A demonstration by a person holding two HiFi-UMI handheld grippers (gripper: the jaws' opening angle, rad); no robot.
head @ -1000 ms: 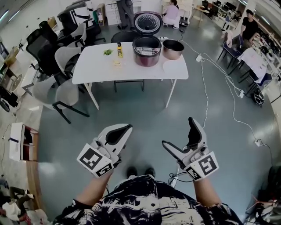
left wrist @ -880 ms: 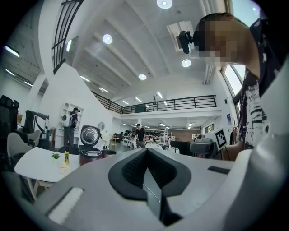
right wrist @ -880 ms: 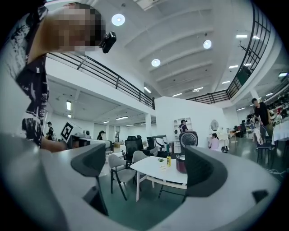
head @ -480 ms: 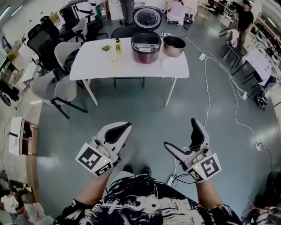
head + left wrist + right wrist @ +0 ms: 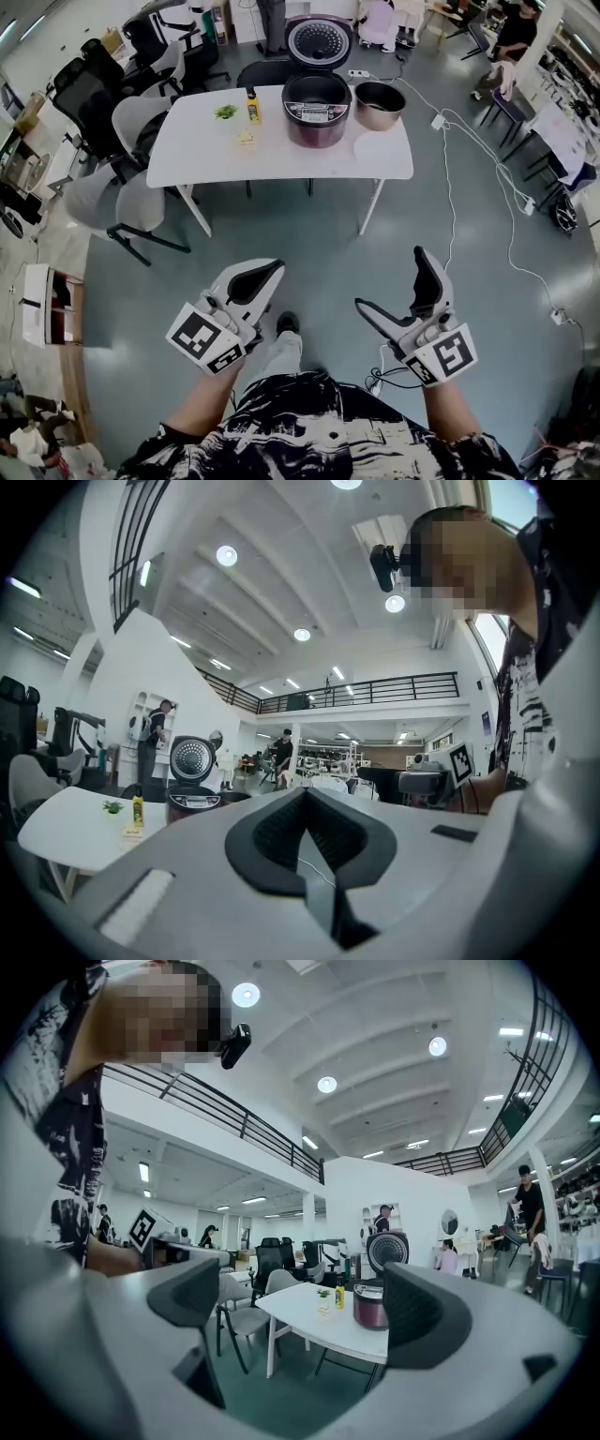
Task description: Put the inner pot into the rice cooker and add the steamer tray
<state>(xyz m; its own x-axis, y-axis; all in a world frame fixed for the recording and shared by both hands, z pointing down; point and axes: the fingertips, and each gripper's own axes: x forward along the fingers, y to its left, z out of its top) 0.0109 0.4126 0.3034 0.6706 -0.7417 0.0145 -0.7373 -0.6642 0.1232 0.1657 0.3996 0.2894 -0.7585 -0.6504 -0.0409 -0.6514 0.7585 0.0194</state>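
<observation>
Far ahead, a dark red rice cooker (image 5: 317,111) with its lid (image 5: 317,42) raised stands on a white table (image 5: 206,150). Beside it to the right sits the bronze inner pot (image 5: 379,105), and a white round steamer tray (image 5: 376,148) lies in front of that pot. Low over the floor, well short of the table, my left gripper (image 5: 270,269) is shut and empty. My right gripper (image 5: 392,279) is open and empty. The left gripper view has the cooker (image 5: 192,802) small behind the shut jaws; the right gripper view frames the cooker (image 5: 361,1305) between its pads.
A yellow bottle (image 5: 253,105), a small green plant (image 5: 226,112) and a small pale item (image 5: 246,137) sit left of the cooker. Chairs (image 5: 122,192) crowd the table's left side. Cables (image 5: 448,178) trail over the grey floor at right. People stand at the back.
The view has shifted closer to the table and a foot has stepped forward. Both grippers keep their pose, left shut and right open.
</observation>
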